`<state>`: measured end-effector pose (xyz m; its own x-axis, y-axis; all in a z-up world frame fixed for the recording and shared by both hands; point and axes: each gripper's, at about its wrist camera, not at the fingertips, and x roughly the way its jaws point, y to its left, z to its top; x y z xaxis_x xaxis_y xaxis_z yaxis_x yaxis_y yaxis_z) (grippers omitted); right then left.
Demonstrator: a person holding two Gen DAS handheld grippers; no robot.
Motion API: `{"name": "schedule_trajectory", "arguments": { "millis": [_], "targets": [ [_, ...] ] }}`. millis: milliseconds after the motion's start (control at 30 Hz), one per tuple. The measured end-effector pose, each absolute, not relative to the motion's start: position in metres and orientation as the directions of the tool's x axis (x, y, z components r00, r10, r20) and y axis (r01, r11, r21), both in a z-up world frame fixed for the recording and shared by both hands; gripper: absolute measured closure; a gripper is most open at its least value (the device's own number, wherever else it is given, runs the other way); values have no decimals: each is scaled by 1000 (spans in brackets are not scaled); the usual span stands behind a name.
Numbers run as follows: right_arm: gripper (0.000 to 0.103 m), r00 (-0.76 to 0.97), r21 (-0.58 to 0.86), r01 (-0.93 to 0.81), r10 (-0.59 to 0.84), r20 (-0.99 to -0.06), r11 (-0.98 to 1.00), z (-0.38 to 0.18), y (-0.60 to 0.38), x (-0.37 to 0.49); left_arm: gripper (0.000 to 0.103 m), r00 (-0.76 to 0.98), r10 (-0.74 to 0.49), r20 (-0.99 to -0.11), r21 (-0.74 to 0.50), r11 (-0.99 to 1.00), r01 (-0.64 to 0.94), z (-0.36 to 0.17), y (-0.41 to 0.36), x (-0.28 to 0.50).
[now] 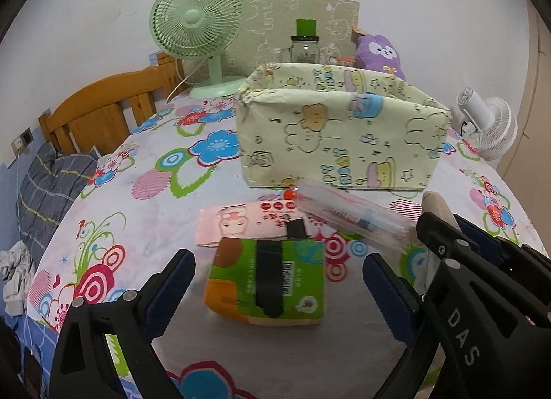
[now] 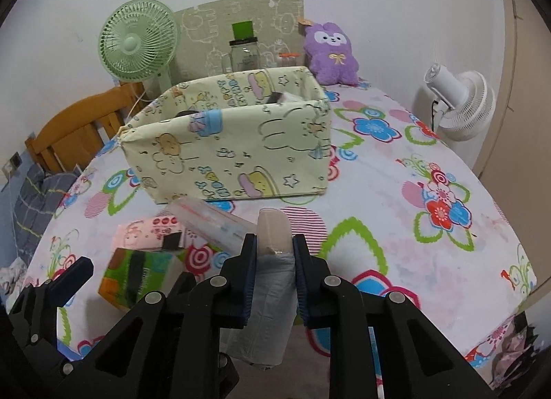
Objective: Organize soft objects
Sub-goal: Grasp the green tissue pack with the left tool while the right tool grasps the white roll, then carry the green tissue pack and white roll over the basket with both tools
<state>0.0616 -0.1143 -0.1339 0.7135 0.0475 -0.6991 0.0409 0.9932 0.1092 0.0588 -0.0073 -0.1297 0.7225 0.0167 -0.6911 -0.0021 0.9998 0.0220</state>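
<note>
A green tissue pack [image 1: 268, 282] lies on the flowered tablecloth between the fingers of my open left gripper [image 1: 277, 290]. It also shows in the right wrist view [image 2: 139, 273]. A pink tissue pack [image 1: 248, 223] lies just behind it. A clear plastic pouch [image 1: 351, 214] sits to their right. My right gripper [image 2: 273, 254] is shut on a pale soft pack in clear wrapping [image 2: 272, 261], held above the table. A cream fabric storage box with cartoon prints [image 2: 234, 144] stands behind, open-topped, with something dark inside. The box also shows in the left wrist view [image 1: 337, 137].
A green desk fan [image 2: 137, 46], a glass jar [image 2: 244, 54] and a purple plush toy [image 2: 330, 54] stand at the back by the wall. A white fan [image 2: 461, 103] stands at the right edge. A wooden bed frame [image 1: 103, 106] is on the left.
</note>
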Motion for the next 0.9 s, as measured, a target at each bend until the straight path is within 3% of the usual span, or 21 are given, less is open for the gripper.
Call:
{"name": "schedule_trajectory", "arguments": {
  "millis": [467, 667, 900],
  "targets": [
    [79, 680, 80, 35, 35, -732, 996, -147, -100, 74, 4, 681, 12, -733, -8, 1000, -27, -149, 4, 73],
    [79, 669, 85, 36, 40, -743, 996, -152, -102, 75, 27, 667, 4, -745, -19, 999, -27, -154, 3, 74],
    [79, 673, 105, 45, 48, -738, 993, -150, -110, 71, 31, 673, -9, -740, -26, 1000, -16, -150, -5, 68]
  ]
}}
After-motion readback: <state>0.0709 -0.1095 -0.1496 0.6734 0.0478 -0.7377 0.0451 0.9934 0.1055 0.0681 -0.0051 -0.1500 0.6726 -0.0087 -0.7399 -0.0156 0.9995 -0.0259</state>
